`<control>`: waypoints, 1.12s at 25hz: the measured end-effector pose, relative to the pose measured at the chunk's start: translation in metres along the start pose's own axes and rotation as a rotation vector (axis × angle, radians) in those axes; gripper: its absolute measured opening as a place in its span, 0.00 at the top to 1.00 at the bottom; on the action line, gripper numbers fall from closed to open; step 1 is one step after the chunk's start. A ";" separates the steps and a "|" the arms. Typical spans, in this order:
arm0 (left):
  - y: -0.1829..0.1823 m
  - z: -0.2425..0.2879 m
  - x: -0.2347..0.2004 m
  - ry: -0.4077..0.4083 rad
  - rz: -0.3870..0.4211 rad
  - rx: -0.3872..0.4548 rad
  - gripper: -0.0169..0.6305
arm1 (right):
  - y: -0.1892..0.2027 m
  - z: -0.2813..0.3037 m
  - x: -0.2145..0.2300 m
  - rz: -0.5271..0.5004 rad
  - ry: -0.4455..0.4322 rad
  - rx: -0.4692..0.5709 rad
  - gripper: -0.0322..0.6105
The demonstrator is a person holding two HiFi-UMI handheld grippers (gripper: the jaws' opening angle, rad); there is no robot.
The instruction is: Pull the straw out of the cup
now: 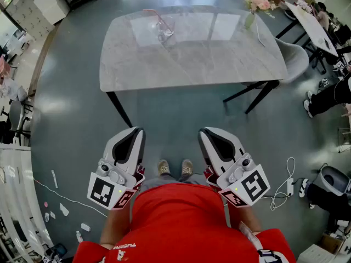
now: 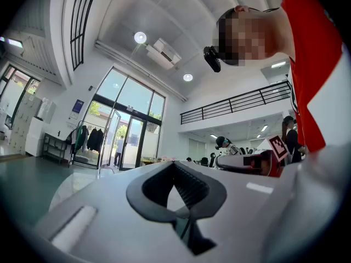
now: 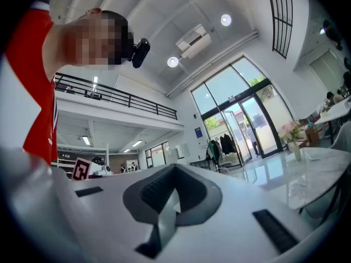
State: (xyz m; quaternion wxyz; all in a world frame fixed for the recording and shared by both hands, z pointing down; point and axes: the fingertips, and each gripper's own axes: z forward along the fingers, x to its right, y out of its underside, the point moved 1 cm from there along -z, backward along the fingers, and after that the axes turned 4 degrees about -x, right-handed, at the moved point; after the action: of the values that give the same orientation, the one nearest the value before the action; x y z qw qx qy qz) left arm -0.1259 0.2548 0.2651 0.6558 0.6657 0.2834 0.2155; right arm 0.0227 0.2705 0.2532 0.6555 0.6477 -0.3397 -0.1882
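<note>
In the head view a clear glass cup [image 1: 165, 32] stands on the far left part of a marble table [image 1: 192, 59], with a pink straw [image 1: 155, 14] leaning out of it. Both grippers are held close to my body, well short of the table and over the floor. My left gripper [image 1: 137, 132] is shut and holds nothing. My right gripper [image 1: 205, 132] is shut too, also with nothing in it. The left gripper view shows its jaws [image 2: 175, 174] closed together, and the right gripper view shows the same [image 3: 174, 175].
A vase of pink flowers [image 1: 253, 5] stands at the table's far right corner. A grey chair [image 1: 295, 59] sits at the table's right end. People sit at another table at the right edge. A white cable [image 1: 285, 184] and a bin [image 1: 333, 183] lie on the floor to the right.
</note>
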 end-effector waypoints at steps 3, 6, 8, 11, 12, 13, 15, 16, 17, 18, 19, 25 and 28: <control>-0.002 0.001 -0.004 0.006 -0.005 0.013 0.97 | -0.002 0.003 -0.002 -0.016 0.003 -0.003 0.95; -0.002 0.002 -0.004 0.016 -0.008 0.022 0.97 | -0.006 0.001 -0.001 -0.027 0.015 0.006 0.95; -0.004 0.006 -0.005 0.025 -0.003 0.035 0.97 | -0.008 0.002 0.001 -0.038 0.022 0.012 0.95; -0.006 0.008 -0.007 0.037 -0.004 0.041 0.97 | -0.009 0.005 0.001 -0.050 0.027 0.009 0.95; -0.006 0.009 -0.007 0.040 -0.006 0.039 0.97 | -0.009 0.005 0.001 -0.049 0.027 0.008 0.95; -0.006 0.011 -0.007 0.043 -0.006 0.038 0.97 | -0.009 0.004 0.002 -0.041 0.024 0.011 0.95; -0.006 0.014 -0.007 0.050 -0.002 0.036 0.97 | -0.010 0.004 0.004 -0.008 0.012 0.023 0.95; -0.006 0.015 -0.007 0.053 0.000 0.036 0.97 | -0.010 0.004 0.006 0.006 0.009 0.027 0.95; -0.006 0.015 -0.007 0.055 0.001 0.035 0.97 | -0.009 0.004 0.007 0.013 0.009 0.028 0.95; -0.006 0.015 -0.008 0.056 0.002 0.032 0.97 | -0.009 0.005 0.007 0.014 0.011 0.028 0.95; -0.006 0.015 -0.009 0.056 0.001 0.031 0.97 | -0.008 0.006 0.007 0.013 0.012 0.028 0.95; -0.012 0.025 -0.010 0.054 0.016 0.039 0.97 | -0.008 0.005 0.015 0.009 0.008 0.027 0.95; -0.014 0.033 -0.008 0.046 0.028 0.039 0.97 | -0.008 0.003 0.024 0.015 0.008 0.031 0.95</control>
State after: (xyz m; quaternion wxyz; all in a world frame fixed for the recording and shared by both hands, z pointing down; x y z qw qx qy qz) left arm -0.1120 0.2244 0.2508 0.6330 0.6770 0.2932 0.2346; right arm 0.0395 0.2512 0.2497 0.6481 0.6560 -0.3447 -0.1756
